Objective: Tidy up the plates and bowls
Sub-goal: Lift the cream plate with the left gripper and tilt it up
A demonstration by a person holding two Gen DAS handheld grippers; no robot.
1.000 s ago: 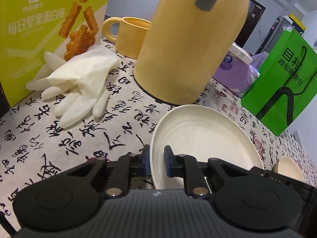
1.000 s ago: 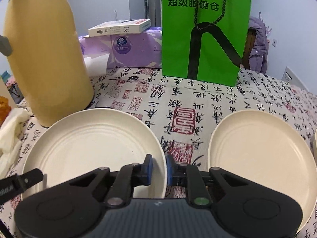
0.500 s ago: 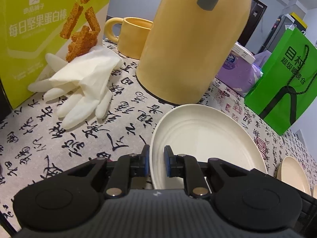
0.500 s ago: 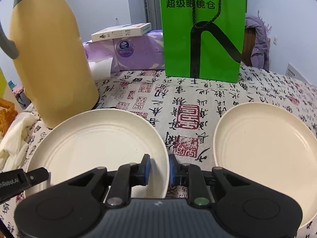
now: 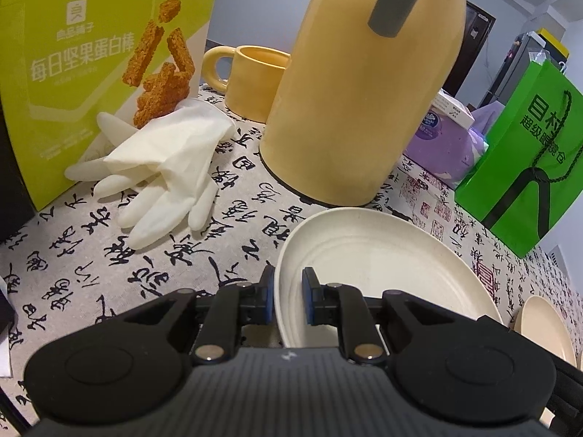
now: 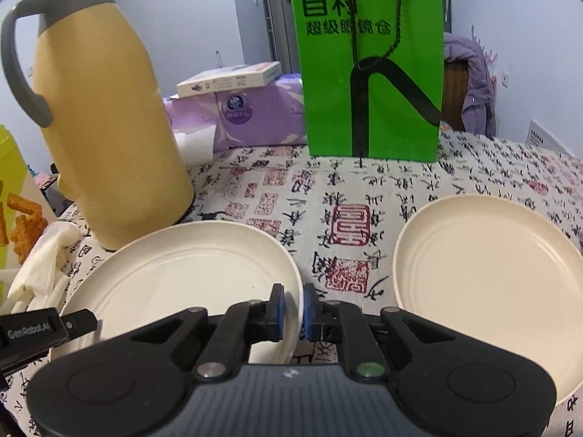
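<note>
A cream plate [image 5: 379, 255] is held off the calligraphy tablecloth [image 5: 91, 247] by both grippers. My left gripper [image 5: 288, 296] is shut on its left rim. My right gripper [image 6: 292, 307] is shut on its right rim; the plate fills the left of the right wrist view [image 6: 182, 280]. A second cream plate [image 6: 484, 284] lies flat on the cloth to the right, apart from the first. Another cream dish [image 5: 546, 331] shows at the far right edge of the left wrist view.
A tall yellow thermos jug [image 5: 364, 83] stands just behind the held plate. A yellow mug [image 5: 255, 80], white gloves [image 5: 164, 167] and a snack box [image 5: 83, 58] lie to the left. A green paper bag [image 6: 368, 62] and purple tissue pack [image 6: 247, 116] stand behind.
Both grippers have risen with the plate between them; the plate's near side has lifted off the cloth. The second plate has not moved.
</note>
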